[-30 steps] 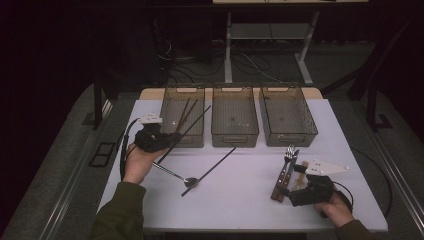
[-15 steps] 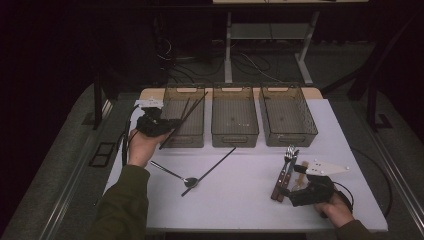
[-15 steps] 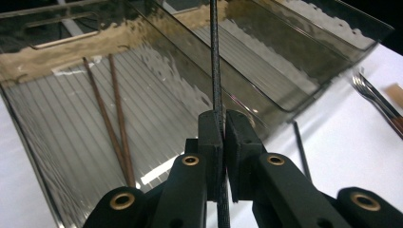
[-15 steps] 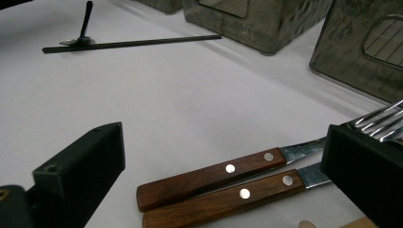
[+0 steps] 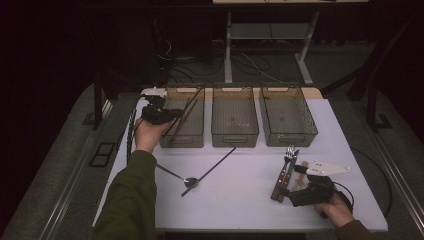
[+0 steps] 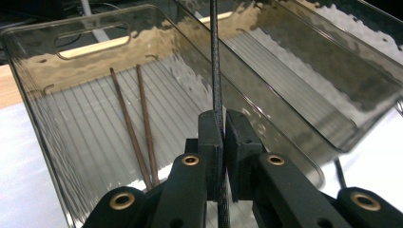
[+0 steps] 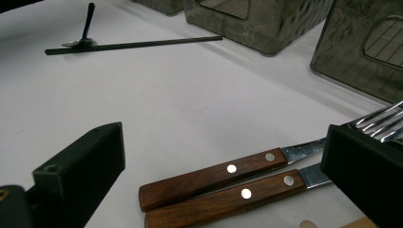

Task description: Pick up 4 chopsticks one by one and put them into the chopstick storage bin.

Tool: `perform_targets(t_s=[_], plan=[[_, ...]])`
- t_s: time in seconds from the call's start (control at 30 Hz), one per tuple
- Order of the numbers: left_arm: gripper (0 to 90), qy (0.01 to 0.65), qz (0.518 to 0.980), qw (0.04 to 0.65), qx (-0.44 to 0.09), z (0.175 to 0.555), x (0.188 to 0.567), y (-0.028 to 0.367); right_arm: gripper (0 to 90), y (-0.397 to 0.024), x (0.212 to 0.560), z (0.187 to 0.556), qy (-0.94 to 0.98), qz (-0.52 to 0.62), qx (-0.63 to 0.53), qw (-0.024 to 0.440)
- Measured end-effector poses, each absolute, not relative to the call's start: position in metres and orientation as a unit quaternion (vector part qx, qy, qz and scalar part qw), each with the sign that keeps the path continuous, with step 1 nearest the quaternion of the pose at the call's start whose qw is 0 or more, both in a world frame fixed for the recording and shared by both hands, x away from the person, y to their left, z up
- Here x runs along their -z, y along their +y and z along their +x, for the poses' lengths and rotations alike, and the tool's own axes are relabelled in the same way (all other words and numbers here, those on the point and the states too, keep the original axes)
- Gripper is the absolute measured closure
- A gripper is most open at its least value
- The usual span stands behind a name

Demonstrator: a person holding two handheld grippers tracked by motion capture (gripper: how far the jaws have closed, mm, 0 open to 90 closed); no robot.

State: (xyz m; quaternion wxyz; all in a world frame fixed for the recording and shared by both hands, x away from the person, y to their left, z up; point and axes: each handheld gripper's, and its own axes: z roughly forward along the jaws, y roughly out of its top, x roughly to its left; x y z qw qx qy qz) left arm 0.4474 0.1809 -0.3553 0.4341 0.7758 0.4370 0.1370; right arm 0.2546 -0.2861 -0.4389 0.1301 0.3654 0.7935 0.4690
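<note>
My left gripper (image 5: 170, 114) is shut on a black chopstick (image 6: 217, 90) and holds it over the left clear bin (image 5: 198, 139), the stick slanting up and away across it. Two brown chopsticks (image 6: 139, 121) lie on that bin's ribbed floor. Near the table's front right, my right gripper (image 5: 291, 185) stands open, its jaws on either side of the wooden handles of two forks (image 7: 223, 183) that lie side by side on the white table (image 5: 250, 195). Neither jaw touches them.
A second black chopstick (image 5: 211, 169) and a dark spoon (image 5: 176, 175) lie in the middle of the table, touching at the spoon's bowl. A middle bin (image 5: 234, 135) and a right bin (image 5: 289, 137) stand beside the left one.
The left gripper has carried the black chopstick away from the person, from the table's left side to above the left bin. The right gripper has stayed in place.
</note>
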Motion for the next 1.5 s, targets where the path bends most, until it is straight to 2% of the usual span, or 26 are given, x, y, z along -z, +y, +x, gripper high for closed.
perform_targets(t_s=[0.33, 0.73, 0.93, 1.17, 1.5], plan=[[85.9, 0.458, 0.777, 0.404, -0.154, 0.472, 0.371, 0.173, 0.6, -0.286, 0.439, 0.254, 0.792, 0.366, -0.472, 0.126], [85.7, 0.473, 0.781, 0.375, -0.158, 0.476, 0.383, 0.165, 0.5, -0.286, 0.438, 0.253, 0.792, 0.366, -0.473, 0.126], [68.8, 0.480, 0.775, 0.375, -0.166, 0.475, 0.382, 0.167, 0.6, -0.286, 0.438, 0.253, 0.792, 0.365, -0.472, 0.126], [59.0, 0.469, 0.776, 0.388, -0.164, 0.466, 0.376, 0.171, 0.5, -0.285, 0.439, 0.253, 0.793, 0.364, -0.472, 0.127], [47.5, 0.446, 0.784, 0.408, -0.141, 0.432, 0.373, 0.173, 0.5, -0.285, 0.439, 0.253, 0.794, 0.366, -0.468, 0.128]])
